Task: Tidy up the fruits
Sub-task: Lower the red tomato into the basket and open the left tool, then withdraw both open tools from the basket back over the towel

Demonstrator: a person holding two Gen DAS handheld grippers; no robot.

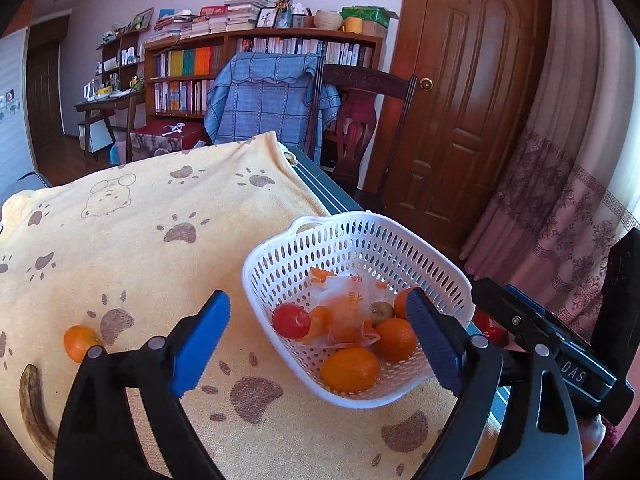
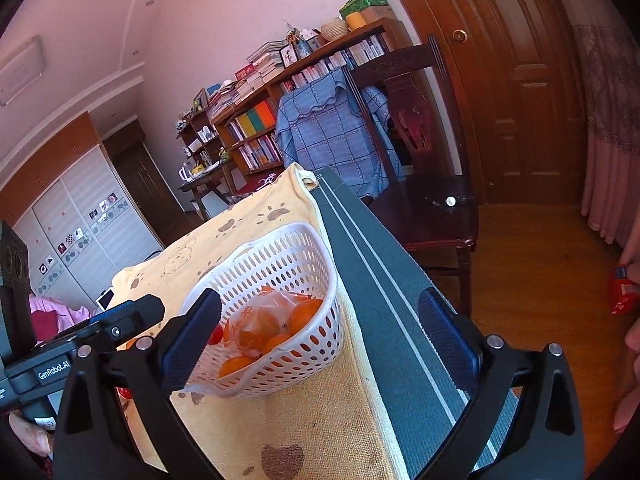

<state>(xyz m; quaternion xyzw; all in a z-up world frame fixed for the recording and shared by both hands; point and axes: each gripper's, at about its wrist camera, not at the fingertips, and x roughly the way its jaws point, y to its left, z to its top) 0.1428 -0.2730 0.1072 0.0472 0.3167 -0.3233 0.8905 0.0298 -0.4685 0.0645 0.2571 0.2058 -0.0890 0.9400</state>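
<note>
A white perforated basket [image 1: 280, 264] sits on the yellow paw-print towel [image 1: 140, 220]. It holds several oranges [image 1: 350, 370], a red tomato [image 1: 292, 320], a brownish fruit [image 1: 382, 310] and a crinkled orange-print plastic bag [image 1: 344, 308]. My left gripper [image 1: 320, 344] is open and empty just above the basket's near rim. A loose orange [image 1: 80, 342] and a browned banana [image 1: 34, 408] lie on the towel at the left. The basket [image 2: 304, 248] also shows in the right wrist view. My right gripper [image 2: 324, 344] is open and empty beside the basket's right side.
The towel covers a table with a dark green striped edge [image 2: 384, 292]. A wooden chair [image 2: 432, 200] with a blue cloth stands beyond the table. A bookshelf [image 1: 256, 72], a brown door [image 1: 472, 92] and a curtain [image 1: 568, 184] lie behind.
</note>
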